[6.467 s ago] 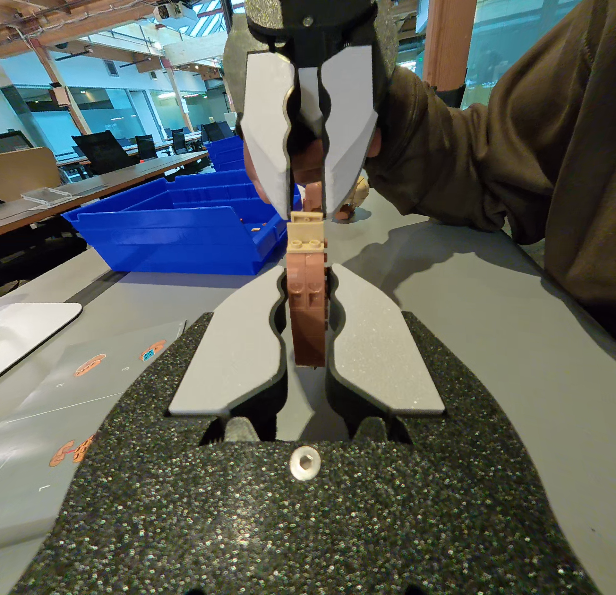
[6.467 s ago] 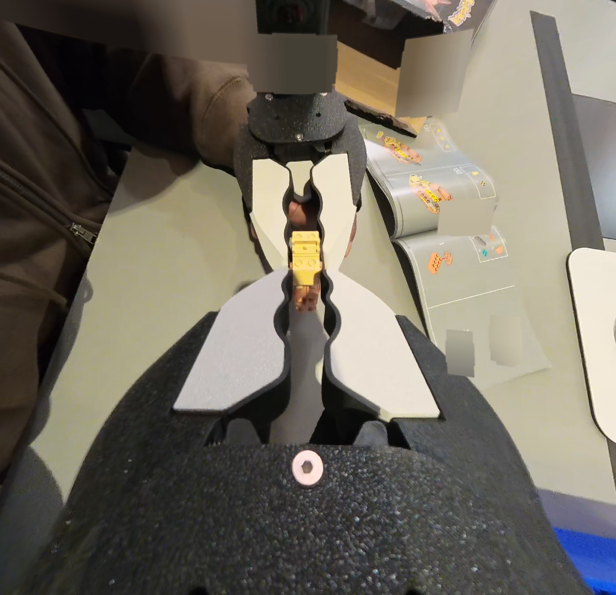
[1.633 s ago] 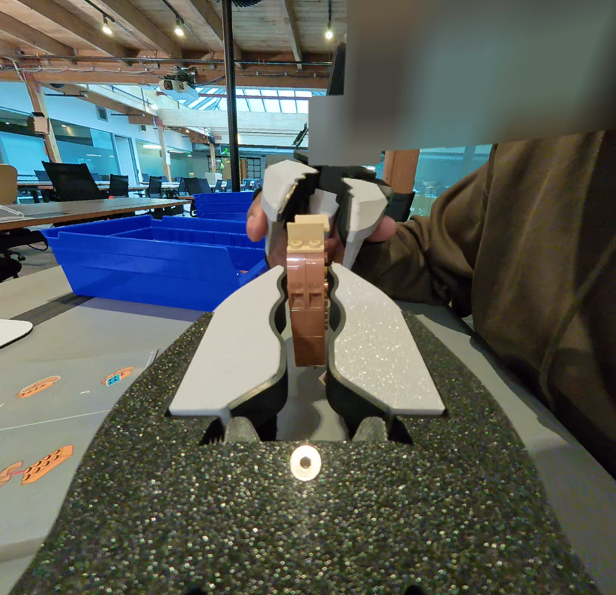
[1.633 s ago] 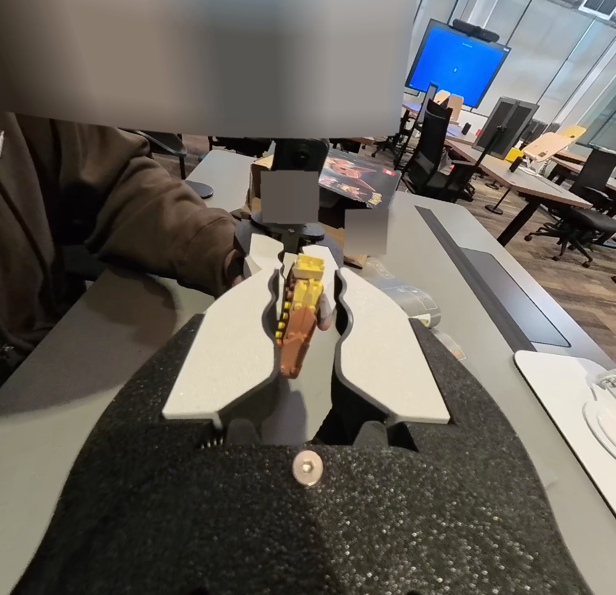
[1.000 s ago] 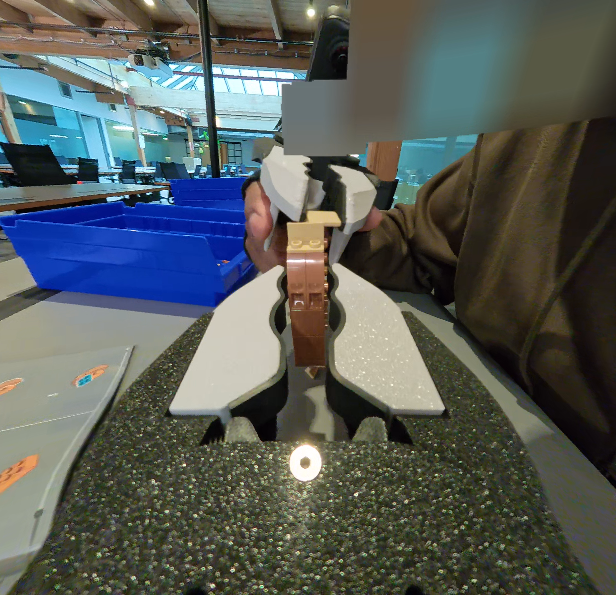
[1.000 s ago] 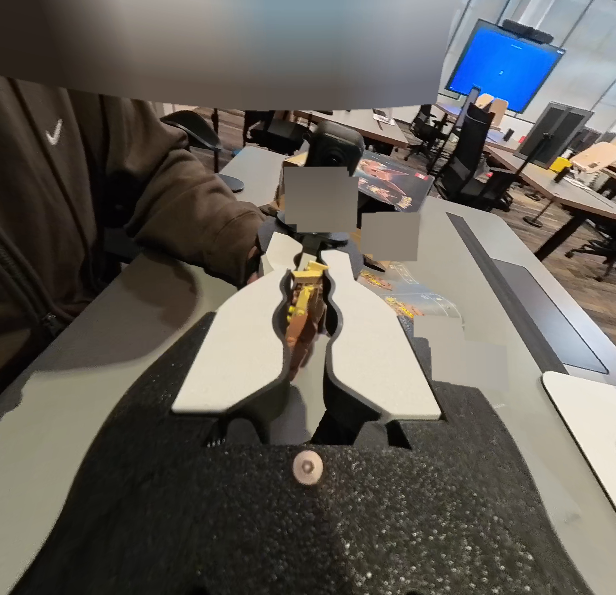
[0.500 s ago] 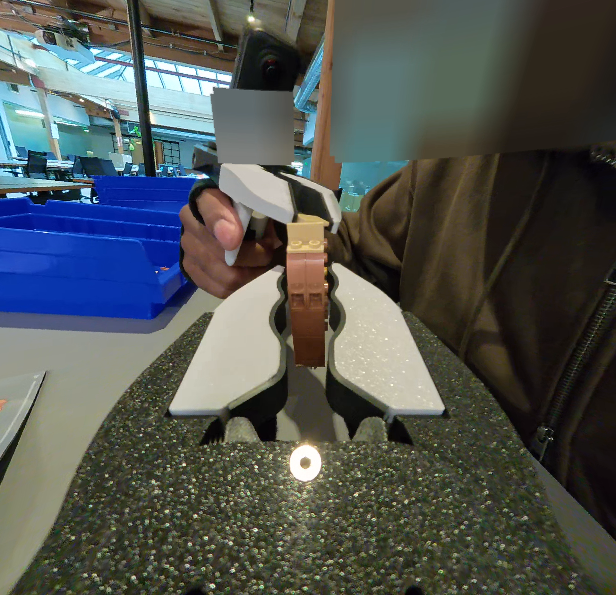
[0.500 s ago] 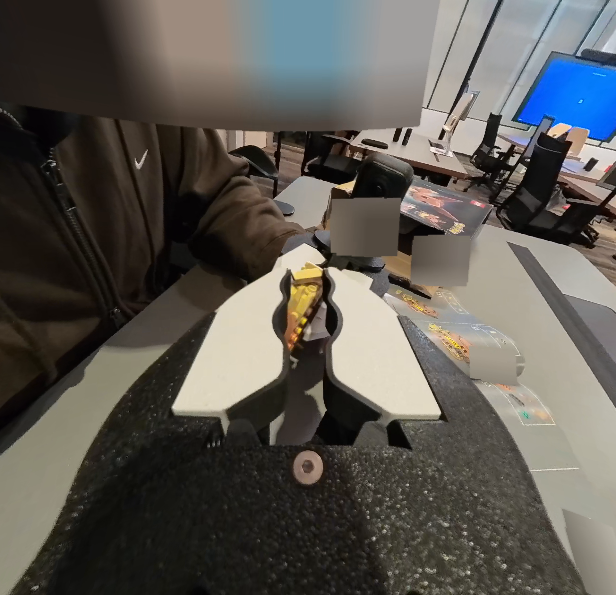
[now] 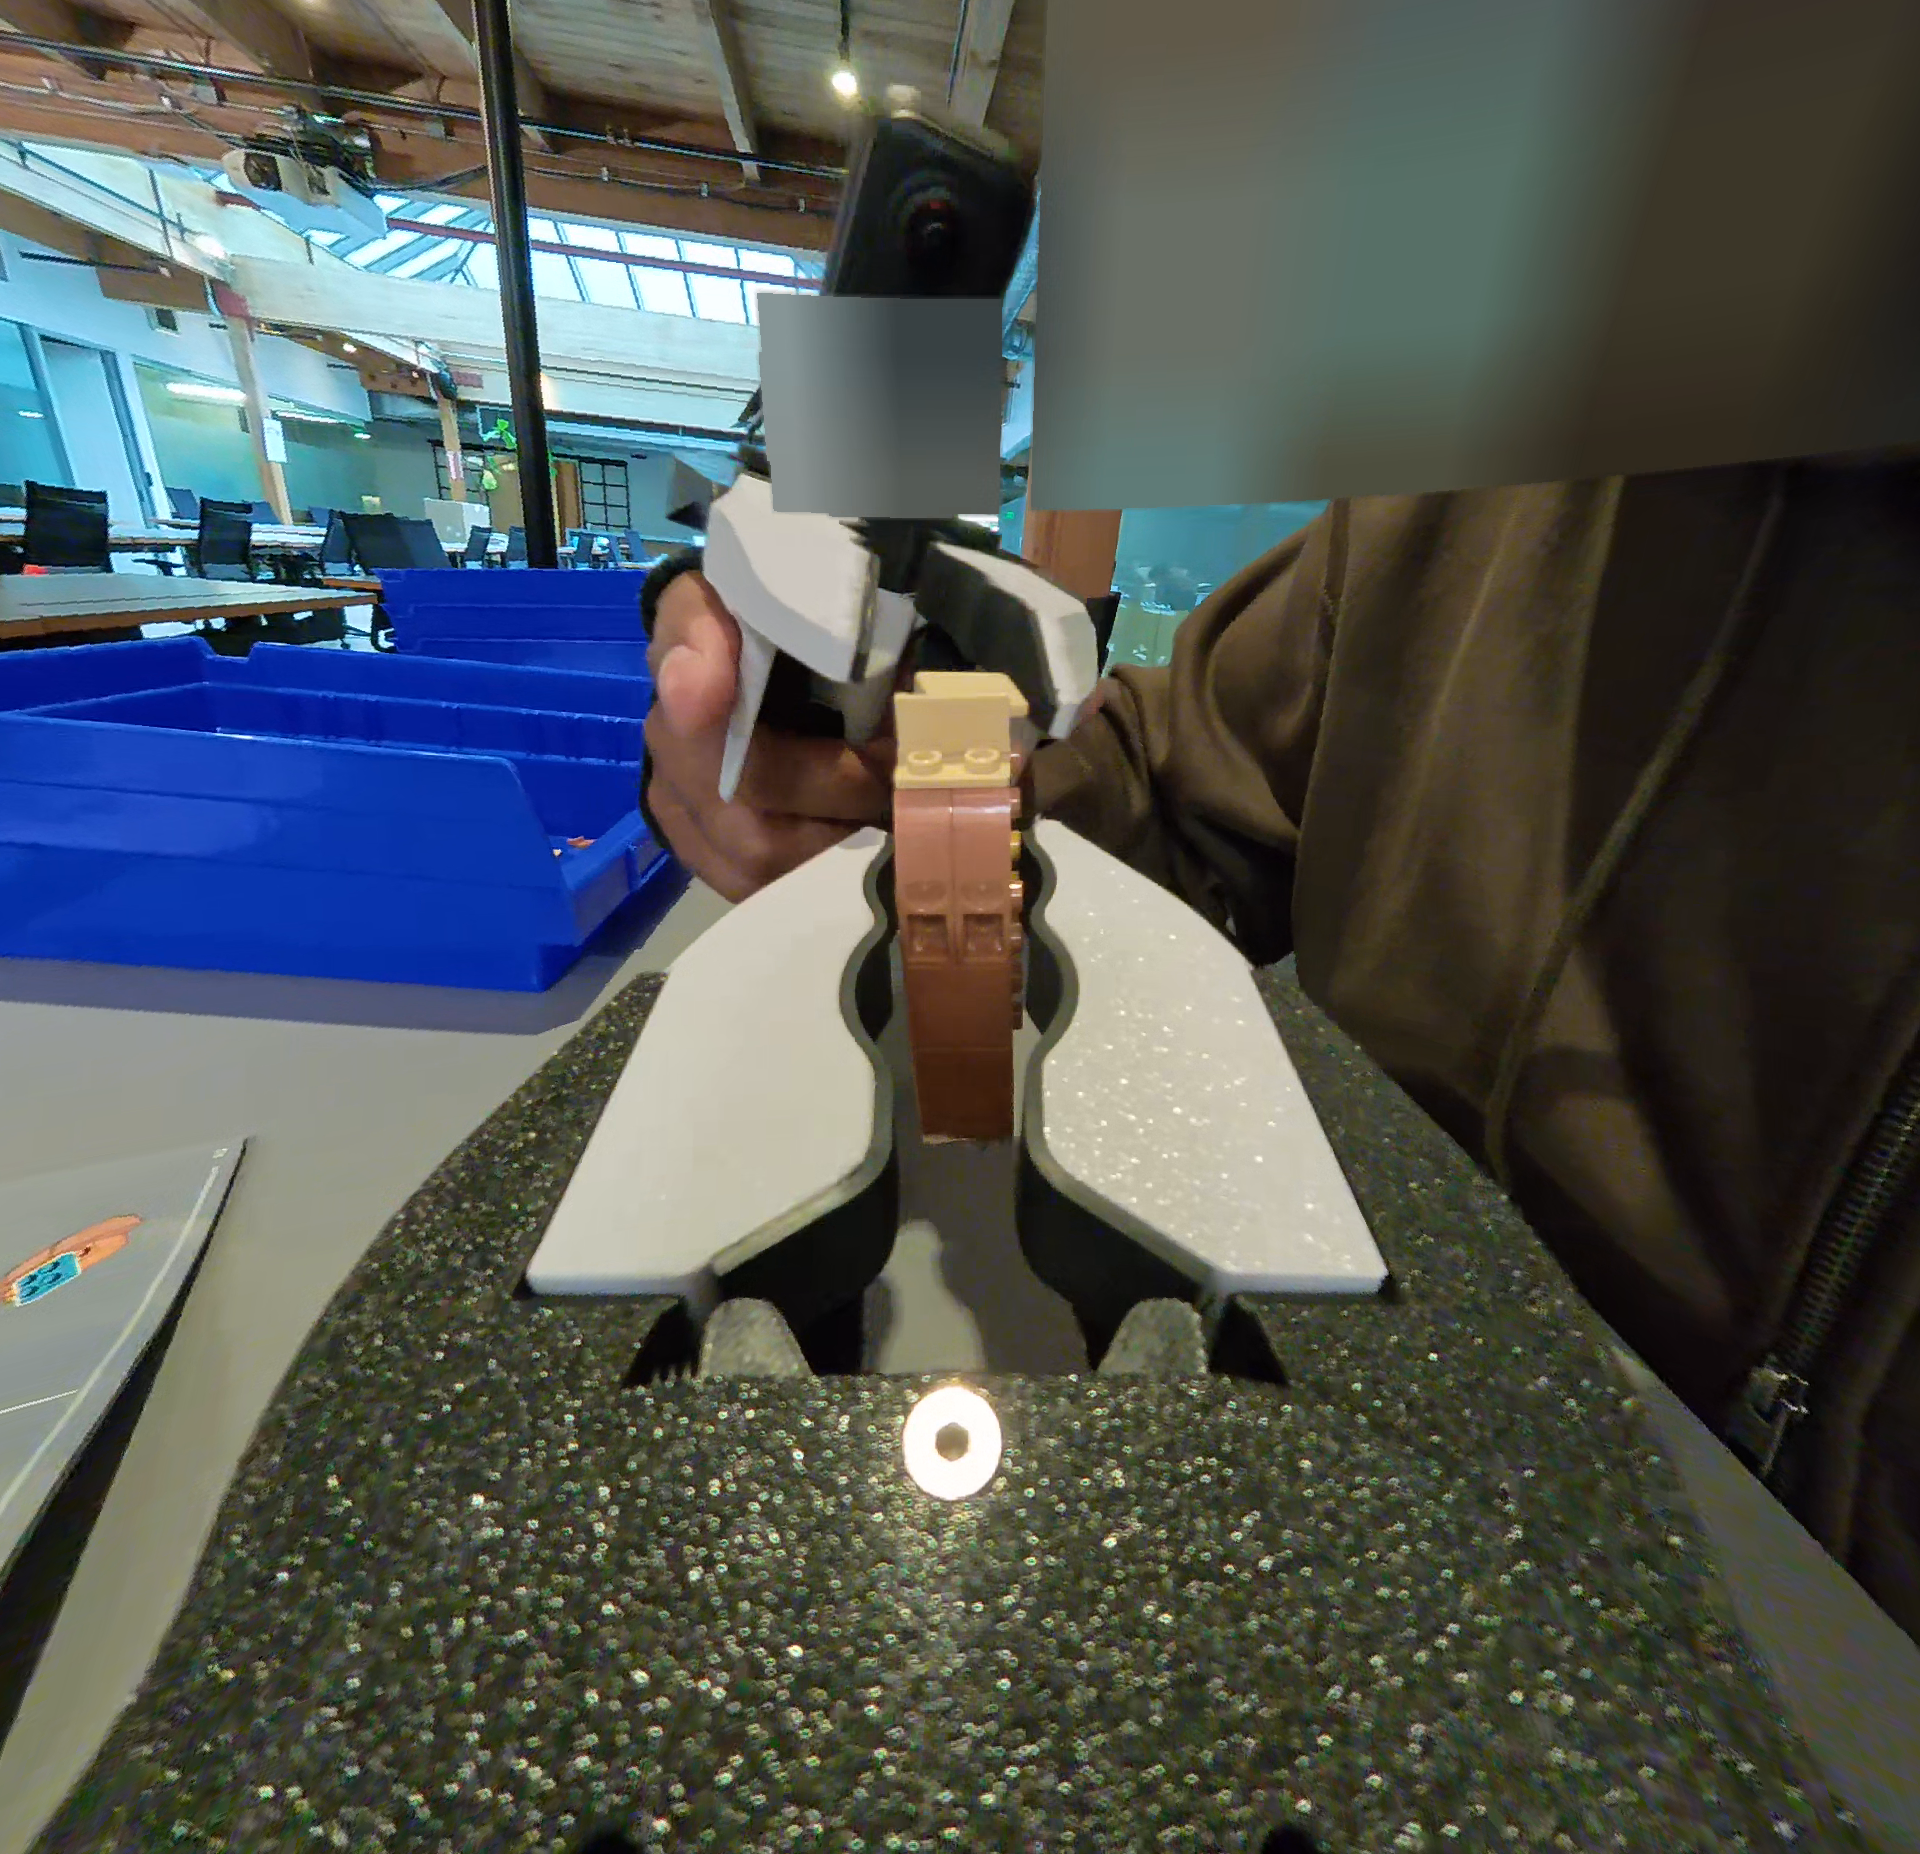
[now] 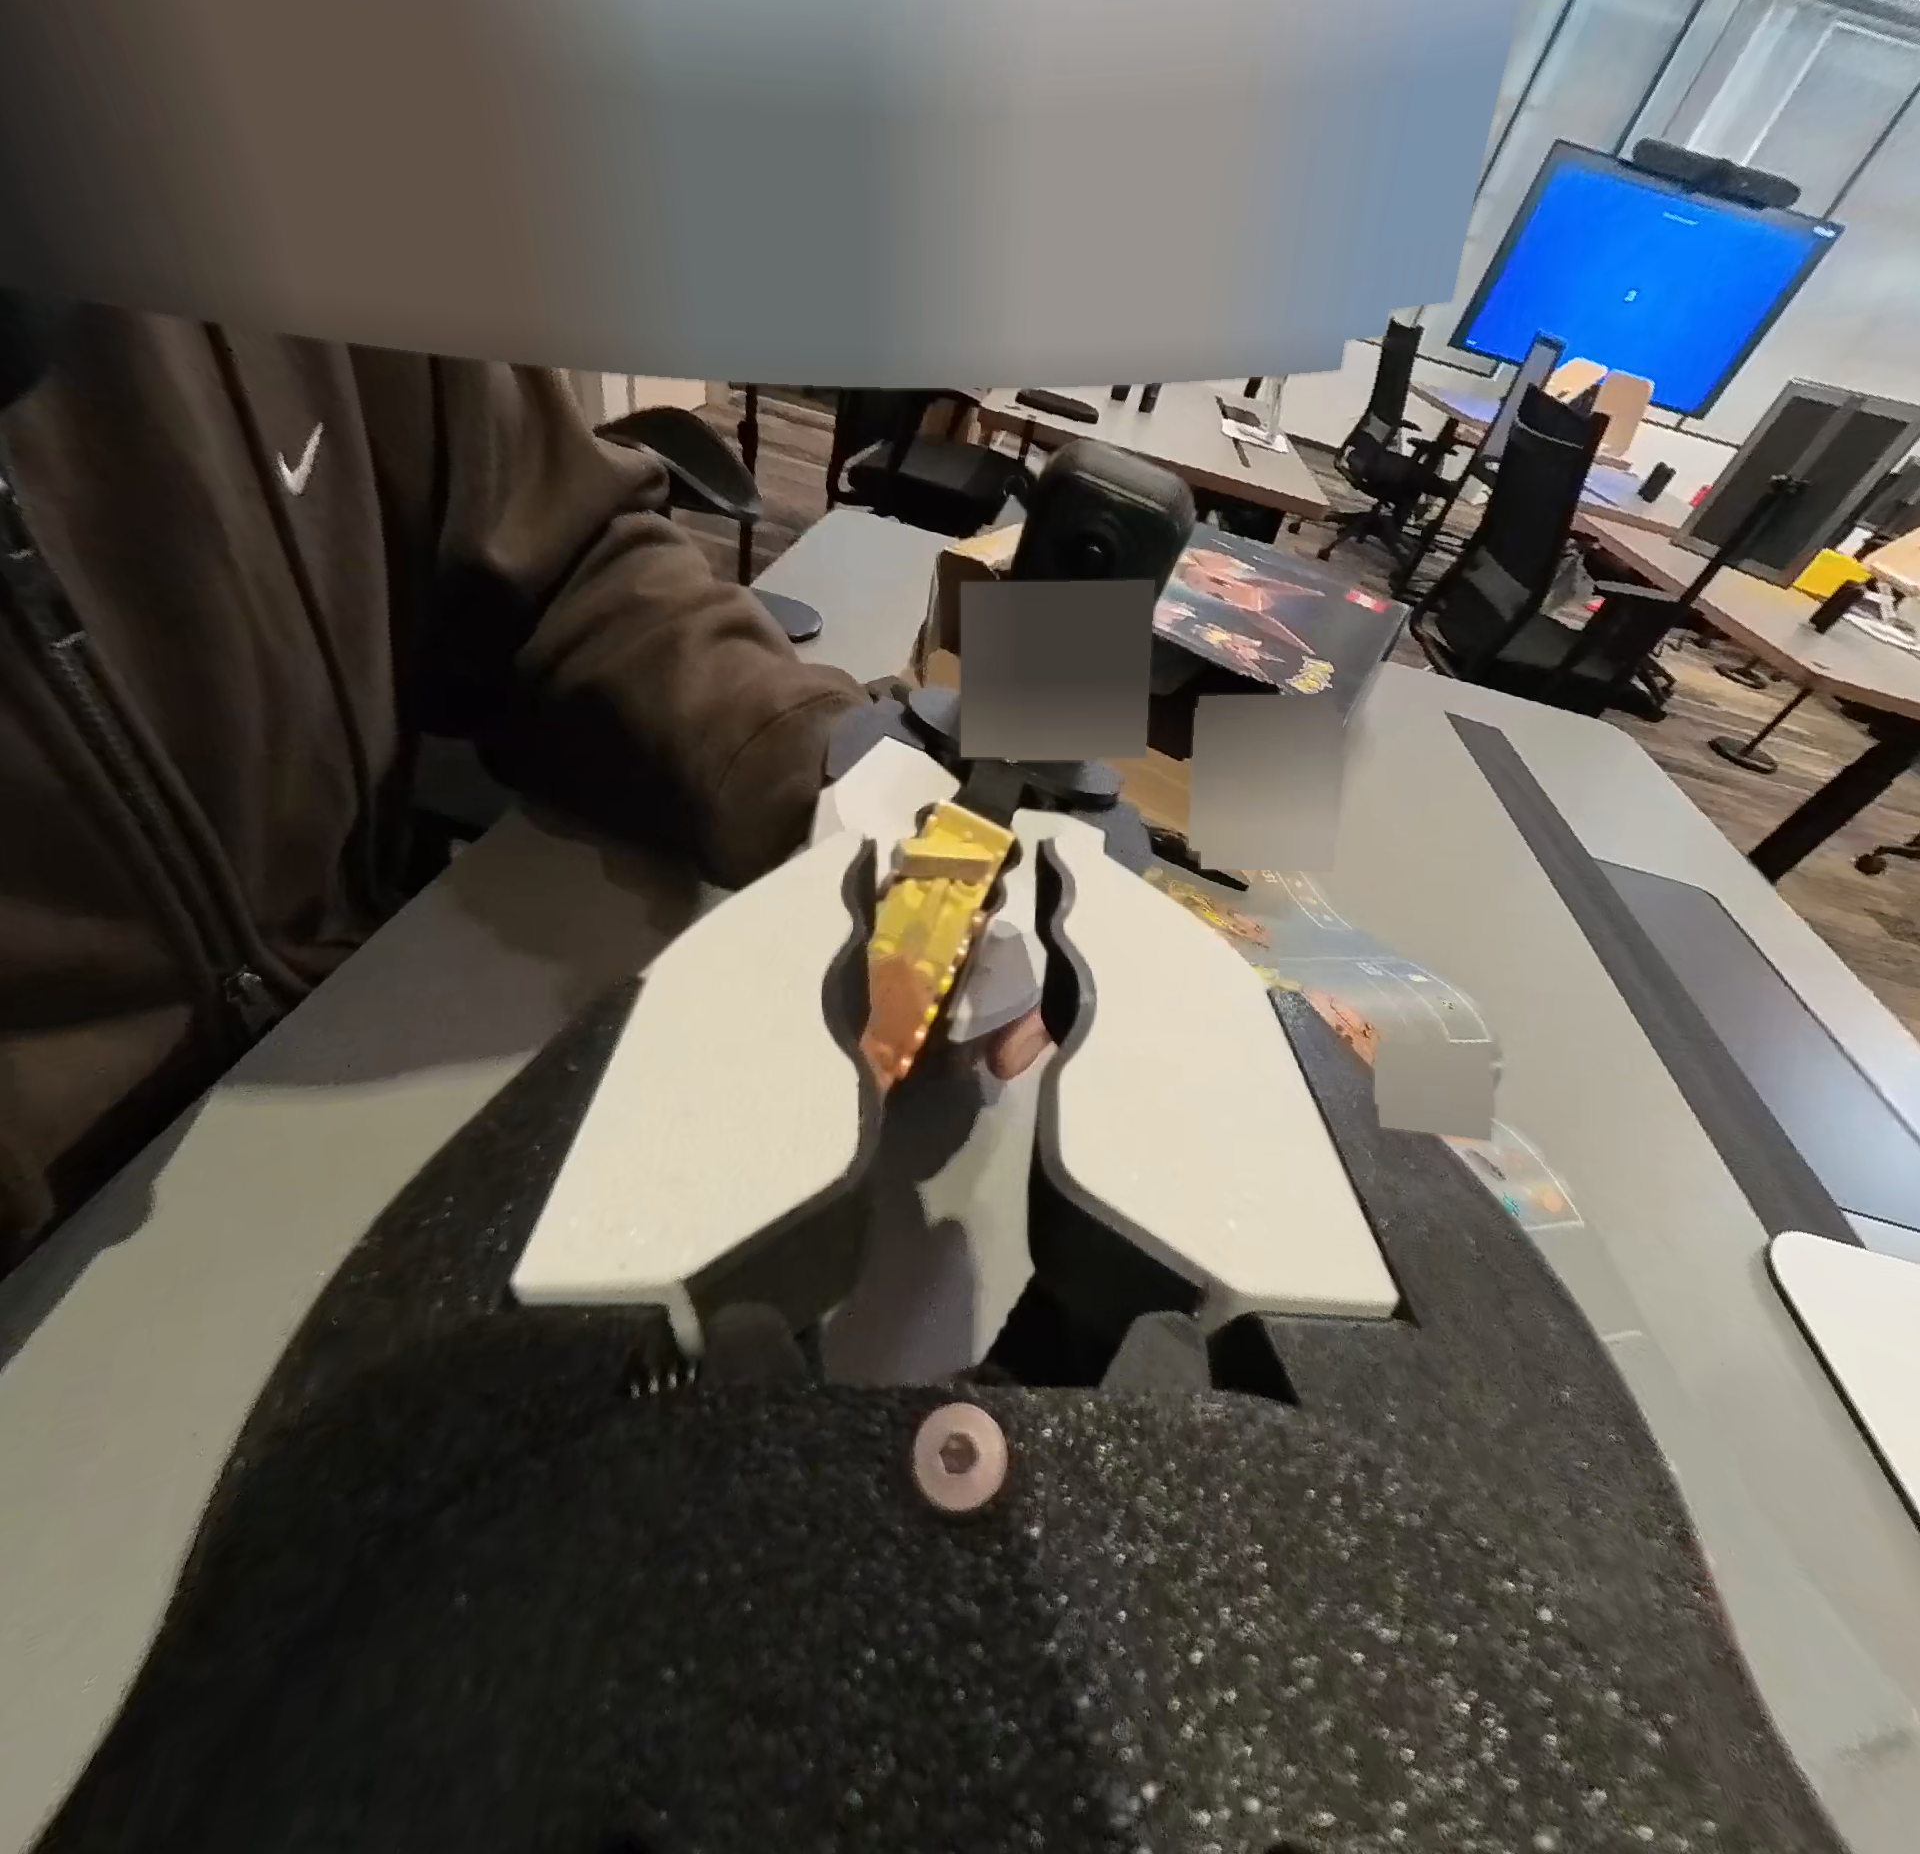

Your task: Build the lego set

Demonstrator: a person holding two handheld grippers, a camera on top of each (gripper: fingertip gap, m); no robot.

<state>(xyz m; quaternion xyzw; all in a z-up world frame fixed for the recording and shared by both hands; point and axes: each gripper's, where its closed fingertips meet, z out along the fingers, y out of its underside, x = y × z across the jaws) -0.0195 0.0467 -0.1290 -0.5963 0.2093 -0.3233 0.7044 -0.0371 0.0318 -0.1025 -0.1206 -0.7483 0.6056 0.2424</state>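
Observation:
My left gripper (image 9: 961, 848) is shut on a brown lego assembly (image 9: 961, 994) and holds it upright above the table, with a tan bracket piece (image 9: 956, 729) on its top. My right gripper (image 9: 899, 703) faces it from the far side, tilted, with its jaws apart on either side of the tan top. In the right wrist view the right gripper (image 10: 951, 854) is open. The yellow-tan and brown assembly (image 10: 925, 931) lies in the gap, leaning toward its left finger. A finger of the left gripper (image 10: 992, 983) shows behind the assembly.
Blue bins (image 9: 312, 765) stand at the left rear. An instruction booklet (image 9: 94, 1274) lies on the grey table (image 10: 416, 1025), also in the right wrist view (image 10: 1351, 973). The lego box (image 10: 1278, 620) and a white tray (image 10: 1860, 1357) are farther off. The person's brown hoodie (image 9: 1558, 869) is close by. Both grippers' tips are close together, under 4 cm apart.
The right gripper's jaws have spread wider around the top of the assembly. Both grippers have swung a little, so the backgrounds shifted. The left gripper still holds the brown assembly.

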